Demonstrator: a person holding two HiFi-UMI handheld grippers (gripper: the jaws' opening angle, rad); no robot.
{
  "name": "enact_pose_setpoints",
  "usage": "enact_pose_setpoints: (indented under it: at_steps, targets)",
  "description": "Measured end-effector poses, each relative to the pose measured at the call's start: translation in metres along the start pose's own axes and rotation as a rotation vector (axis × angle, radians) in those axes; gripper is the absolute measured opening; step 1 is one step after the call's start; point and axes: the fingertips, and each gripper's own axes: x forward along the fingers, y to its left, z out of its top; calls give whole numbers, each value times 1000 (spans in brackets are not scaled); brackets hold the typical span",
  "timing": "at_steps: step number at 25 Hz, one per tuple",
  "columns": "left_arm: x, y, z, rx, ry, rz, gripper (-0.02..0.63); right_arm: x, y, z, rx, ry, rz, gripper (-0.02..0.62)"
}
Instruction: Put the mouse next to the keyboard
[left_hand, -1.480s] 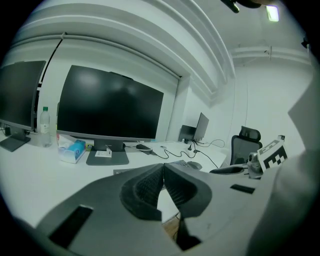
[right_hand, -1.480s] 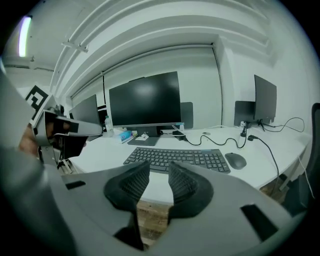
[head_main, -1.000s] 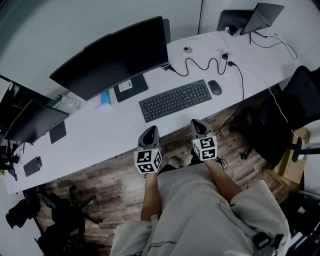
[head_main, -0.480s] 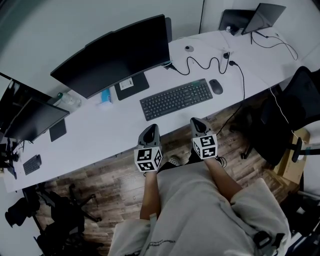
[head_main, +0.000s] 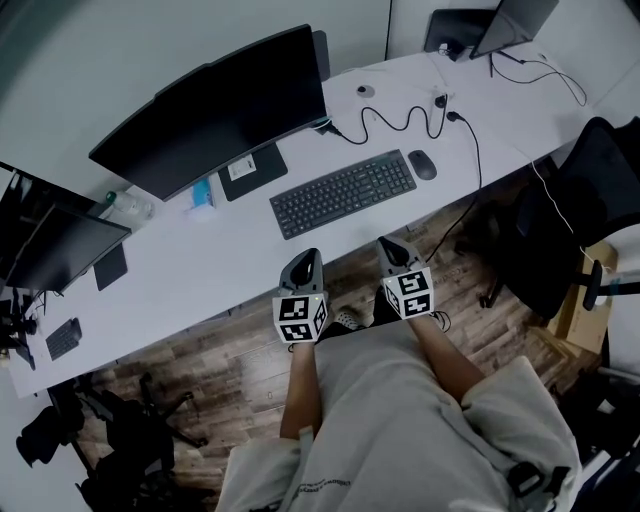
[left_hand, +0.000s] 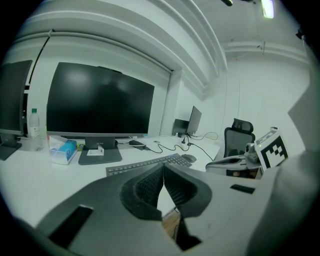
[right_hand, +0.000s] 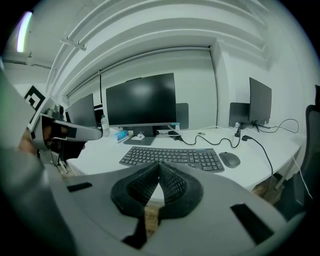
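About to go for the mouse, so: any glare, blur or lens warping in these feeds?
Head view: dim but even, sharp; desk edge bows, mouse crisp. Left gripper view: heavy fisheye, black corners, ceiling lamp flares at top right. Right gripper view: same fisheye, light streak at top left, mouse clear, no glare on it.

No words or numbers are legible from here. The white label on the monitor stand, upper centre, is too small to read. The line of print on the person's shirt, bottom edge, is blurred. The left gripper and right gripper carry only black-and-white square markers.
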Motion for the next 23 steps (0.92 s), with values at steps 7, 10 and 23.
enact_pose_setpoints:
  at_steps: [7,10,23]
  targets:
    - [6,-14,-4,39,18,-37,23,-11,-11,-5,13,3,-39,2]
    - [8,-18,-5,45,20,-43,23,-15,-14,-8,10,4,-45,2]
    - [10,-18,-2,32,-1,-38,23,-11,-21,-8,14,6,-43,2]
